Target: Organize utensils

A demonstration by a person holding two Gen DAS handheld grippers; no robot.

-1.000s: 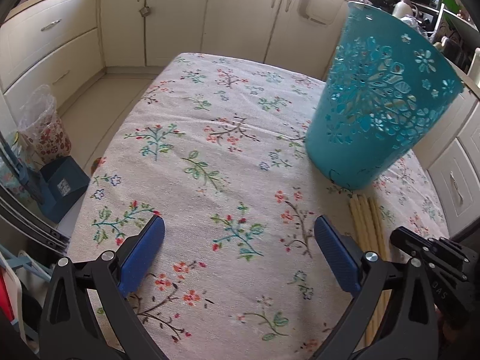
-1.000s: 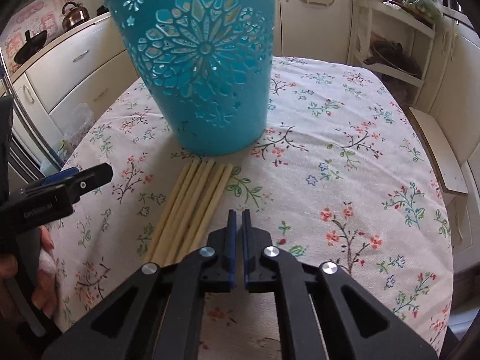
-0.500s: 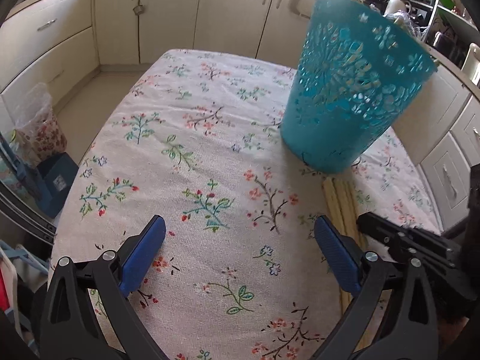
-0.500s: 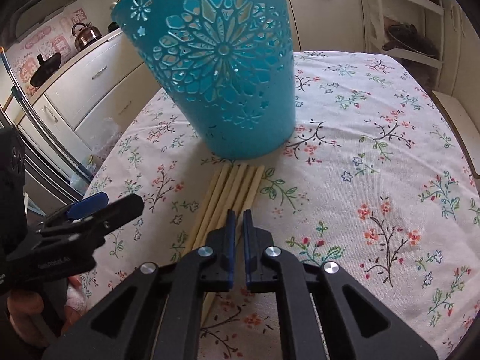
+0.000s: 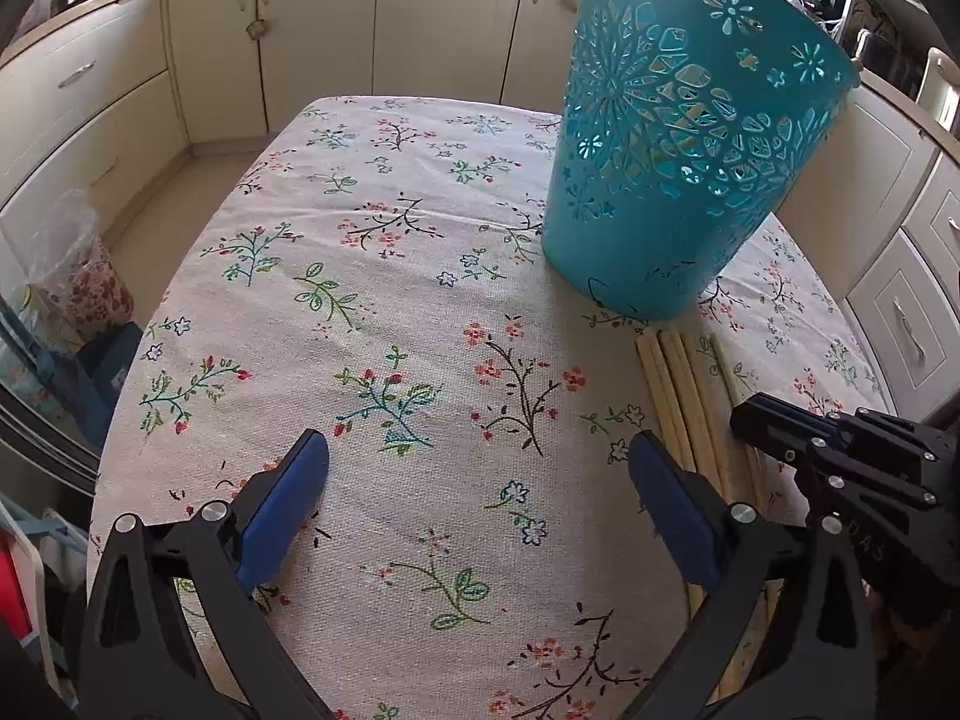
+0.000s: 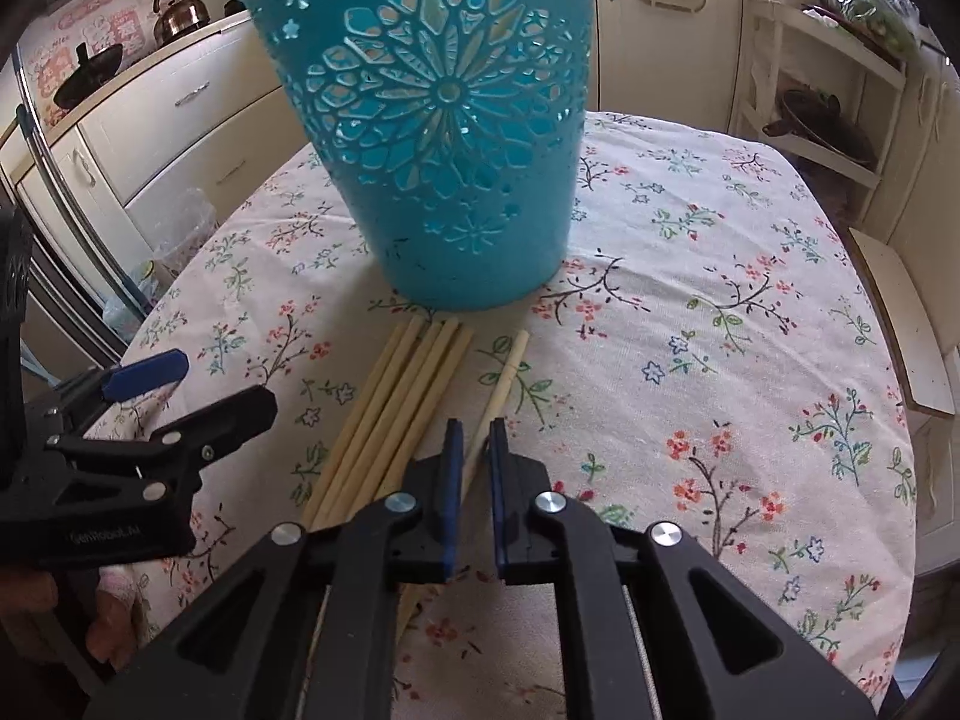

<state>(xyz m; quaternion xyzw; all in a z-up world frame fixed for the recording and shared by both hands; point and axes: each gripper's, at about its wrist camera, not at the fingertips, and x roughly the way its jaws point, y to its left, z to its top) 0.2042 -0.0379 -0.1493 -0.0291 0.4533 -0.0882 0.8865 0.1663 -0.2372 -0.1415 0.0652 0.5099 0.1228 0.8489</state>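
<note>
R tool [image 6: 472,438] pinching lone chopstick [image 6: 507,375]; teal basket [image 6: 444,138] behind.

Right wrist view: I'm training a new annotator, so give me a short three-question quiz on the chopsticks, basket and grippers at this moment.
1. True or false: the teal basket lies tipped on its side.
2. The left gripper is: A) wide open over bare tablecloth; B) shut on a chopstick; C) clamped on the basket rim.
3. Fill in: in the right wrist view, ____ stick lies apart from the bundle of chopsticks, on its right.

Key: 1 false, it stands upright. 2 A. 3 one, the lone chopstick.
</note>
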